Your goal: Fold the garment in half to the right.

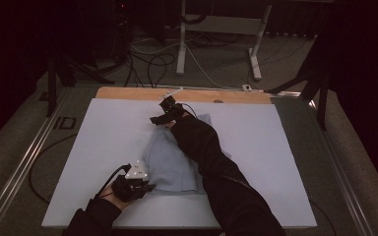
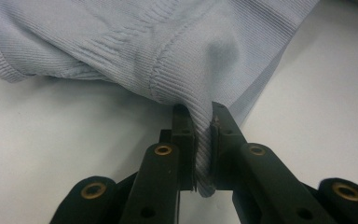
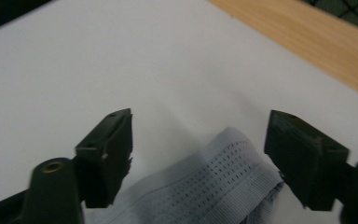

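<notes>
1. The pale blue ribbed garment (image 1: 174, 162) lies on the white sheet (image 1: 103, 142) that covers the table, near the centre, running from the near-left to the far side.
2. The left gripper (image 2: 202, 135) is pinching a fold of the garment's near-left edge between its jaws, judged to anchor that end so the fabric can be pulled flat or folded.
3. The right gripper (image 3: 198, 154) is at the far end of the garment, with its jaws spread wide. A perforated band (image 3: 214, 186) of the garment lies between and below them, ungripped.
4. The right arm reaches across the garment, covering its middle in the high view.
5. Judged intent: the right gripper is placed to grip the far corner.
</notes>
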Demonstrator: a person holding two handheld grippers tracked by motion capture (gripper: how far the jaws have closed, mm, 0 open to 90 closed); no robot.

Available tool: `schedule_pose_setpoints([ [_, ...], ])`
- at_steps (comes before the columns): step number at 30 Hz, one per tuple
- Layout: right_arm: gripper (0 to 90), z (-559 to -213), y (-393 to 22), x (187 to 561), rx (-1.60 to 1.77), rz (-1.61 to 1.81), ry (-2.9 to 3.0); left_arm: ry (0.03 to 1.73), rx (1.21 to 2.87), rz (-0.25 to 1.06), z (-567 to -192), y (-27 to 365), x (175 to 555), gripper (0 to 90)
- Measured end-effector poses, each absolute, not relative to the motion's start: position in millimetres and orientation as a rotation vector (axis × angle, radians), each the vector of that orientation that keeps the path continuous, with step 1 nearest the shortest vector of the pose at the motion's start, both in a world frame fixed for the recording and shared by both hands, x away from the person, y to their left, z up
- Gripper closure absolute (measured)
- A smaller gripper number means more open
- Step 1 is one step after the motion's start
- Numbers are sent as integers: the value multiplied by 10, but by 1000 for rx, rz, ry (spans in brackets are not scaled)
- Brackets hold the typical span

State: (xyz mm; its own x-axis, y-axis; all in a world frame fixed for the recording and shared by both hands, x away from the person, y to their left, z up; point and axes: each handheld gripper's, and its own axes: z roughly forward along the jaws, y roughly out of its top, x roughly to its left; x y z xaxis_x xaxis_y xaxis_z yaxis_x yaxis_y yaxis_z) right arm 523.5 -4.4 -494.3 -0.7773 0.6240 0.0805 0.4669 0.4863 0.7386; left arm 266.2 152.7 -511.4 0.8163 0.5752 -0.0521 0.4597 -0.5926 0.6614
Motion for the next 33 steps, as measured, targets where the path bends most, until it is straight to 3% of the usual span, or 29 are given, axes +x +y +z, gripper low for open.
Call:
schedule_pose_setpoints([
  [8,358,-5067,54,5305,998,1022,2542,758,2306,212,-5116,1530,2667,840],
  [23,410,-5221,162,5279,896,856,2558,756,2305,216,-5105,1520,2654,840],
  [26,480,-5213,171,5266,897,845,2551,750,2301,219,-5101,1511,2640,840],
  [33,756,-5193,171,5252,882,815,2537,743,2300,226,-5091,1505,2637,840],
])
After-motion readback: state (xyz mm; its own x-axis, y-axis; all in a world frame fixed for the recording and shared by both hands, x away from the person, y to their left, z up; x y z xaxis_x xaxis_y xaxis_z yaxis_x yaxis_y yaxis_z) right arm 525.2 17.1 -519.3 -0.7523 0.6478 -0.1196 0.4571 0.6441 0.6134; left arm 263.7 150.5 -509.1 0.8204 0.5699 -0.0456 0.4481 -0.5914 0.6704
